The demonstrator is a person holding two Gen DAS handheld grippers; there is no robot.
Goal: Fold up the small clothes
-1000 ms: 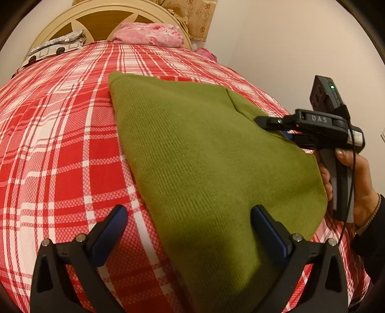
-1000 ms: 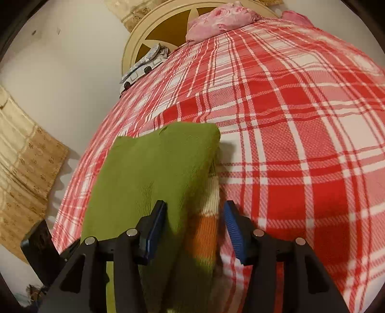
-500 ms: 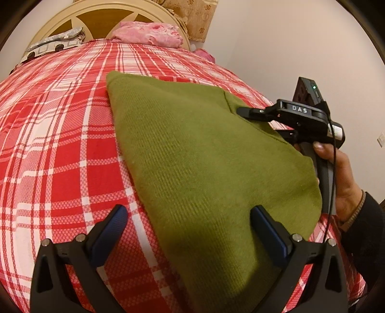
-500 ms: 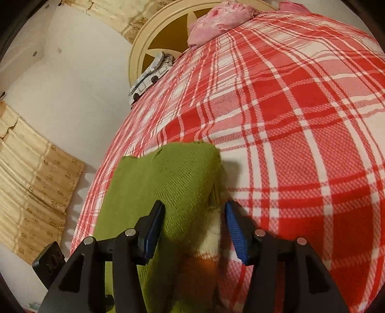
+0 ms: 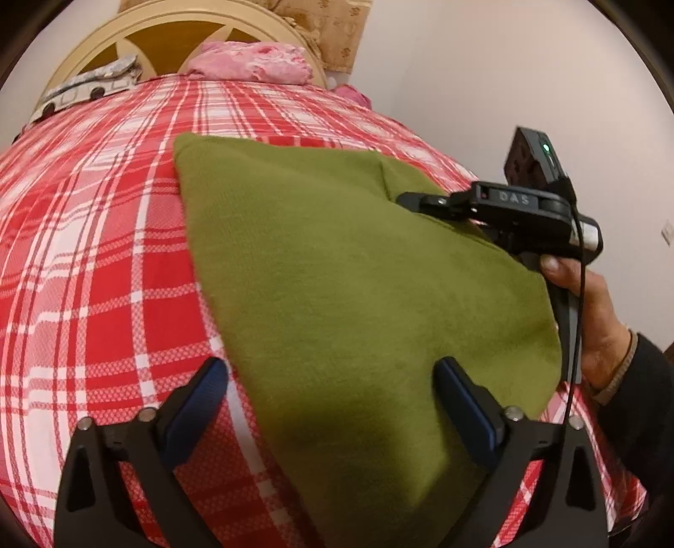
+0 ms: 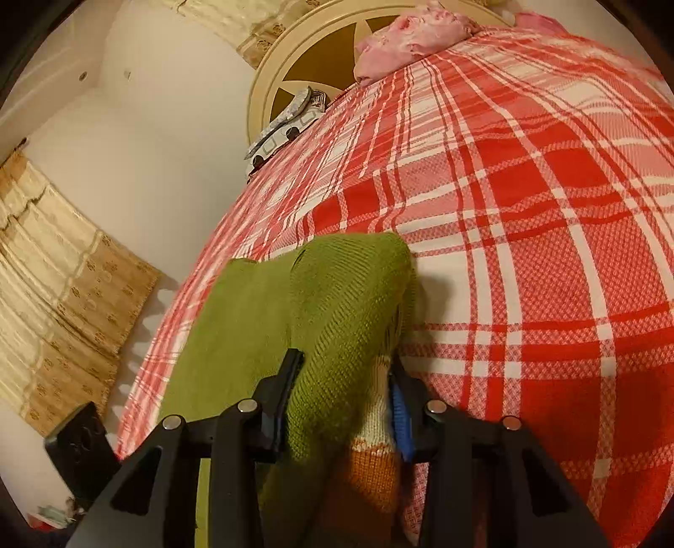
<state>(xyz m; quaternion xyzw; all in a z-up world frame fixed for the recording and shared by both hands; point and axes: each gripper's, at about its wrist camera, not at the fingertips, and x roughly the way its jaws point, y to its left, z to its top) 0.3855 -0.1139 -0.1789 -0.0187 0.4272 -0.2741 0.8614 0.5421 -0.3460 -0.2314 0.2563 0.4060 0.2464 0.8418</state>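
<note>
The left black two-finger claw [image 5: 330,398] tilts downward, its blue-padded jaws wide apart and easing inward. The right black claw [image 6: 345,392] is closing, gripped at its handle by a bare hand [image 5: 589,312] in a dark sleeve.

A: We're in a bedroom, warm indoor light all round. A bed [image 5: 105,261] fills the view, covered in a red and white checked blanket [image 6: 547,219].

B: At the far end a cream headboard [image 5: 168,38] curves up, round like a wheel with gold panels between the spokes. A pink pillow [image 5: 252,63] leans against it, and a grey and white patterned pillow [image 5: 84,90] lies beside that.

A: Plain pale wall [image 5: 484,76] on one side, bare apart from a small switch plate [image 5: 667,232].

B: On the other side, gold patterned curtains [image 6: 63,303] hang in folds against a white wall [image 6: 147,147].
</note>
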